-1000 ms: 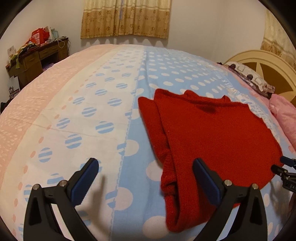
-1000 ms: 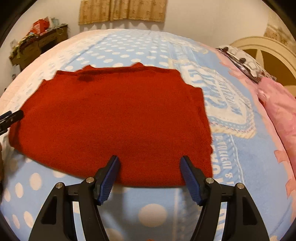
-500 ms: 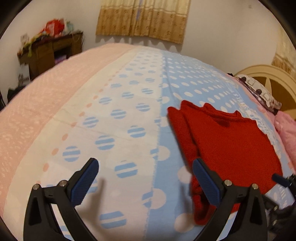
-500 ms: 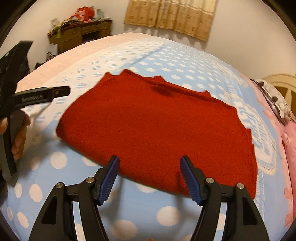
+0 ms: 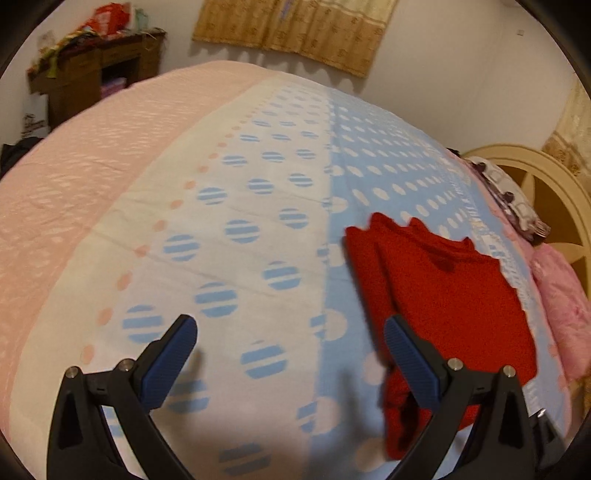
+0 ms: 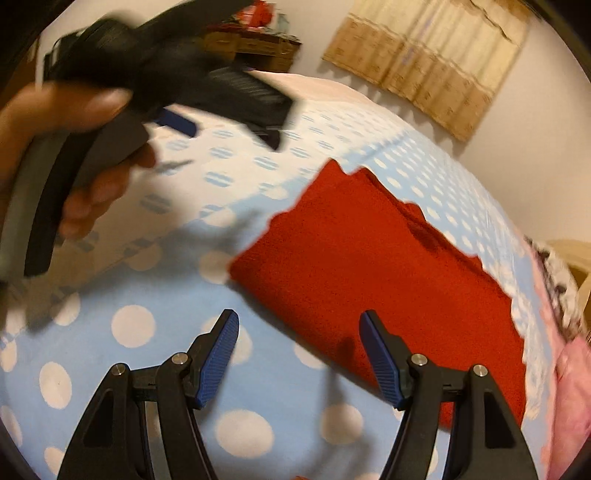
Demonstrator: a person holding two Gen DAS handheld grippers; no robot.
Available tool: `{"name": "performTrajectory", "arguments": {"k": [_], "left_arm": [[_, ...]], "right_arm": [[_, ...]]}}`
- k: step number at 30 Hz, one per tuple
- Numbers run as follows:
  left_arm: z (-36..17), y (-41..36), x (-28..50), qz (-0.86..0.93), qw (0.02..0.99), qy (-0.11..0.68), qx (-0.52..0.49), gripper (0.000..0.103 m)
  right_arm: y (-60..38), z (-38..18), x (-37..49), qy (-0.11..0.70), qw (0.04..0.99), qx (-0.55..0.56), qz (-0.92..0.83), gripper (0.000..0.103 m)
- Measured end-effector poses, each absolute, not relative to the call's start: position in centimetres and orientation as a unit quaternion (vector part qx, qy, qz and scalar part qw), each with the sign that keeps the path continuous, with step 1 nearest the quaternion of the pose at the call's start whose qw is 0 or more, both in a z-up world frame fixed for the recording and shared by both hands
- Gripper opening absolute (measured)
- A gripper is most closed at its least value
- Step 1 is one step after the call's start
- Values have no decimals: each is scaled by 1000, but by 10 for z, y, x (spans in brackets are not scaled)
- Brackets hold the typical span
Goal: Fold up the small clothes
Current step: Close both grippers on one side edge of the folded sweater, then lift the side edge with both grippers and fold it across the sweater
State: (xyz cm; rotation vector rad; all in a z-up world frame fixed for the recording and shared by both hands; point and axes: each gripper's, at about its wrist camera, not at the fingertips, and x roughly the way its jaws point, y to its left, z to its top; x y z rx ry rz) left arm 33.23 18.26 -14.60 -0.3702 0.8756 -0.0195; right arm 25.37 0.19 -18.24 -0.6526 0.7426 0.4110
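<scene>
Folded red sweater (image 5: 454, 291) lying flat on the bed's spotted cover (image 5: 258, 229), on the blue part with white dots, a second layer showing along its left edge in the left wrist view. Left tool (image 5: 290, 334) held above the cover with jaws spread wide, nothing between them; left finger (image 5: 173, 354) over the white band with striped blue dots, right finger (image 5: 410, 354) in front of the sweater's near left edge. Cannot tell whether that finger touches the cloth. Right tool (image 6: 299, 341) likewise spread wide and gripping nothing, hovering near the sweater's near edge; its right finger (image 6: 380, 354) over red cloth, its left finger (image 6: 219, 350) over blue cover. In the right wrist view, the sweater (image 6: 373, 273) lying diagonally, with a jagged far edge and a dark shadow patch near the collar. Left hand (image 6: 74, 147) seen blurred at upper left of that view, wrapped round the left tool's black handle. Beyond the bed: a wooden desk (image 5: 92, 77) piled with clutter, yellow curtains (image 5: 295, 29) on the far wall, a cream headboard (image 5: 546, 199) at the right, a pink pillow (image 5: 565, 310) beside the sweater's right side.
</scene>
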Motion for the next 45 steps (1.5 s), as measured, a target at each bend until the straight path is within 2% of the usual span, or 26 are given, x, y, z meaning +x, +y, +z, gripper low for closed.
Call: {"name": "performTrajectory", "arguments": {"k": [14, 16, 19, 22, 26, 30, 31, 32, 35, 37, 45], "left_arm": [[-161, 150, 379, -101, 859, 457, -209, 101], [-164, 144, 385, -108, 856, 459, -211, 97], [-166, 137, 395, -115, 854, 465, -202, 95], [-169, 131, 405, -118, 853, 472, -188, 88], [-171, 133, 413, -116, 854, 469, -192, 79], [-173, 133, 418, -123, 852, 471, -194, 51], [-174, 133, 419, -123, 853, 469, -194, 47], [-175, 132, 421, -126, 851, 471, -194, 38], [-176, 132, 427, -137, 844, 474, -209, 18], [-172, 130, 428, -136, 845, 473, -210, 16], [-155, 133, 428, -149, 844, 456, -242, 14]], "right_arm": [[26, -200, 255, 309, 860, -377, 155, 68], [25, -202, 257, 309, 860, -376, 154, 61], [26, -203, 258, 309, 859, -378, 154, 55], [29, -205, 260, 305, 857, -386, 154, 46], [27, -205, 264, 307, 858, -382, 152, 42], [24, -206, 269, 318, 859, -371, 154, 28], [24, -206, 269, 319, 859, -369, 154, 24], [23, -206, 270, 320, 859, -368, 155, 21], [20, -203, 271, 321, 861, -360, 158, 14], [19, -198, 270, 319, 865, -352, 161, 9], [-7, -172, 271, 317, 885, -300, 162, 9]]}}
